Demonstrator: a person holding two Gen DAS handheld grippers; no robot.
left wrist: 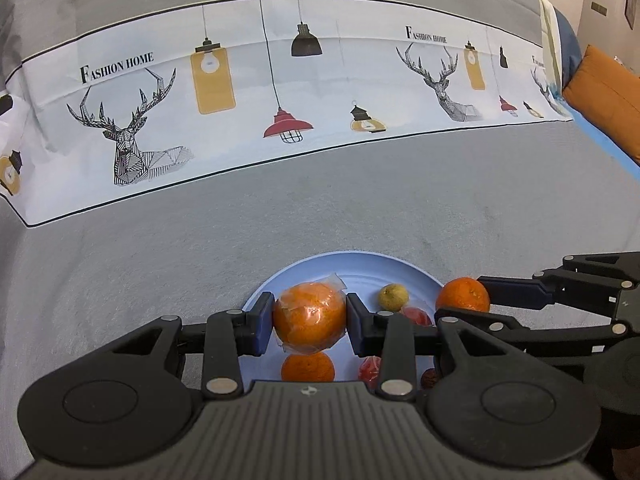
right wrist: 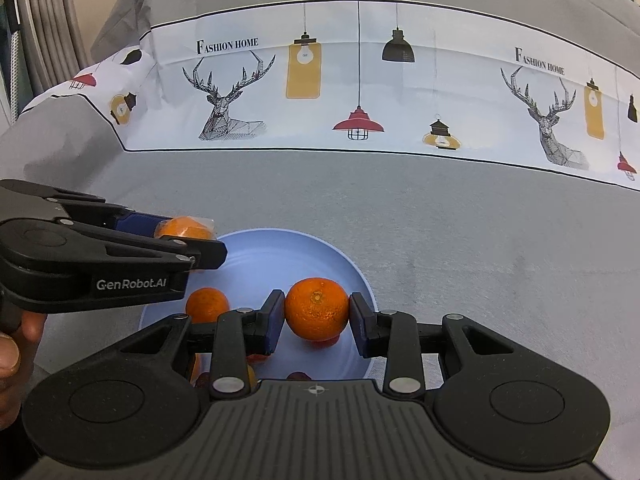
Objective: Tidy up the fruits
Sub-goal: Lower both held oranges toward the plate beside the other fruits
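Blue plate (right wrist: 360,276) on grey bed (right wrist: 480,240)

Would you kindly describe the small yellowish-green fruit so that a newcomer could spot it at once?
Start at the pale blue plate on the grey cloth. On it lies the small yellowish-green fruit, between the two gripped oranges as the left wrist view shows it. It is the only fruit on the plate that is neither orange nor red, and much smaller than the oranges.

Home bedroom — printed bedsheet (left wrist: 280,92), orange pillow (left wrist: 600,92)

A grey bedspread (left wrist: 160,280) carried a far white band (left wrist: 248,92) printed with deer and lamps, an orange cushion (left wrist: 600,96) at far right
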